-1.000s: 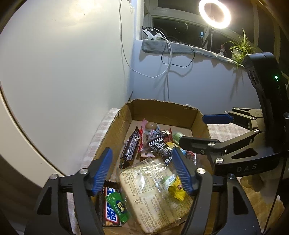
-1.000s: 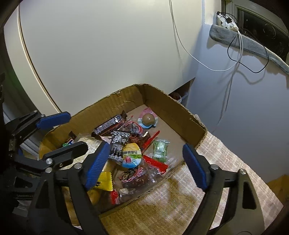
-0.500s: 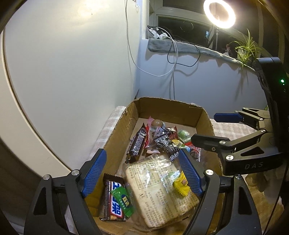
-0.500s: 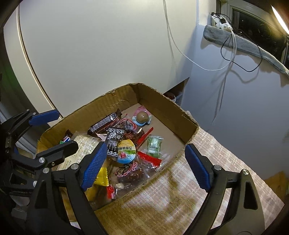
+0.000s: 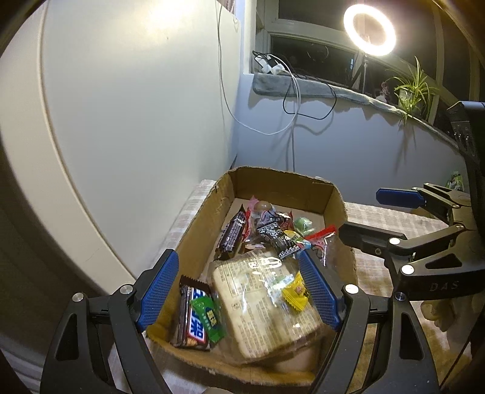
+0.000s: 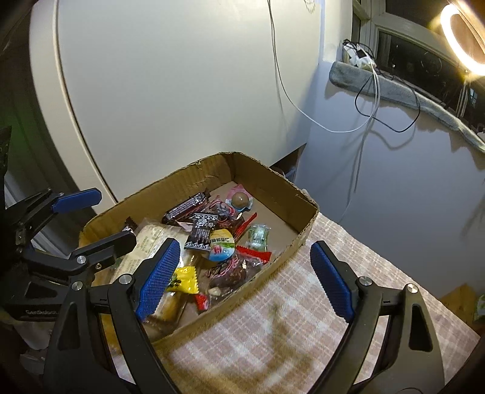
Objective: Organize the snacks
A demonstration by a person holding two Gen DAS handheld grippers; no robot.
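You drew both the left gripper (image 5: 239, 291) and right gripper (image 6: 245, 278) back from the cardboard box (image 5: 333, 197) at frame centre, jaws spread and empty, snacks seemingly all binned.

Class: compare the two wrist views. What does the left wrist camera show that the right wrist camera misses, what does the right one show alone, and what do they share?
Left only: the potted plant on the sill and the whole ring light.

Right only: a broad stretch of checked cloth beside the box.

Both: the cardboard box of snacks, the yellow candy, and open, empty left tongs and right tongs.
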